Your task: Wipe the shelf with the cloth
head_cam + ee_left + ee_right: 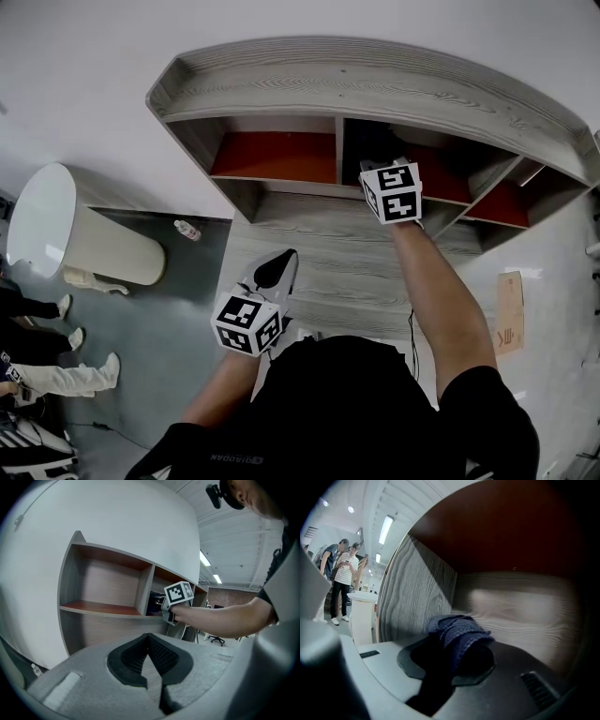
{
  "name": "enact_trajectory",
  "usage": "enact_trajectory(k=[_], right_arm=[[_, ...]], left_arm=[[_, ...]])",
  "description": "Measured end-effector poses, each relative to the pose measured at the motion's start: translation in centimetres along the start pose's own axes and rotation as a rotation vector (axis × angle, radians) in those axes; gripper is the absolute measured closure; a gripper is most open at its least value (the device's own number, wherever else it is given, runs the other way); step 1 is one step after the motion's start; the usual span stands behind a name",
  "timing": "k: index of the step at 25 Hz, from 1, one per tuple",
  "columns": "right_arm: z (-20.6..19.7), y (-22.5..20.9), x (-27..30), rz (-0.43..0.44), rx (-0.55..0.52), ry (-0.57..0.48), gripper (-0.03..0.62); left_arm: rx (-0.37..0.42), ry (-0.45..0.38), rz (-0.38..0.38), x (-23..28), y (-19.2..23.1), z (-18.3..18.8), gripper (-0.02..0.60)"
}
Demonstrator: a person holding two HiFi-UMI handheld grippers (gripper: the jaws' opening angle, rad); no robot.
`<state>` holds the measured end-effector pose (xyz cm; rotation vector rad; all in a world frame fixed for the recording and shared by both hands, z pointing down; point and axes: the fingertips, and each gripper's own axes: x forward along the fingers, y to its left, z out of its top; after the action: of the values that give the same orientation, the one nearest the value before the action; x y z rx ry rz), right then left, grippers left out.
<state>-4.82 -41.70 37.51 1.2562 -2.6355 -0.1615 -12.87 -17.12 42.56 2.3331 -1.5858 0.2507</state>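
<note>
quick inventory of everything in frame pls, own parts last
shelf unit: 1, grey wood-grain with red-brown boards, against the white wall
cloth: 1, dark blue, inside a shelf compartment
round stand: 1, white, on the floor left of the shelf unit
bottle: 1, small, on the floor beside the round stand
cardboard sheet: 1, tan, on the floor at right
bystanders: at least two, far left
left gripper: 1, grey, jaws together, empty, low in front of the shelf unit
right gripper: 1, grey, shut on the cloth
</note>
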Motion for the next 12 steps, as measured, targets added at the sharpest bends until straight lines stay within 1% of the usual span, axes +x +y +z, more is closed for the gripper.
enact_trajectory(k=[12], right_arm=[[-1.5, -3.9, -2.1, -0.083, 0.011, 0.021, 0.499]], left_arm=[[0.014, 0.007, -0.052, 1.7, -1.5, 0.2, 0.574]])
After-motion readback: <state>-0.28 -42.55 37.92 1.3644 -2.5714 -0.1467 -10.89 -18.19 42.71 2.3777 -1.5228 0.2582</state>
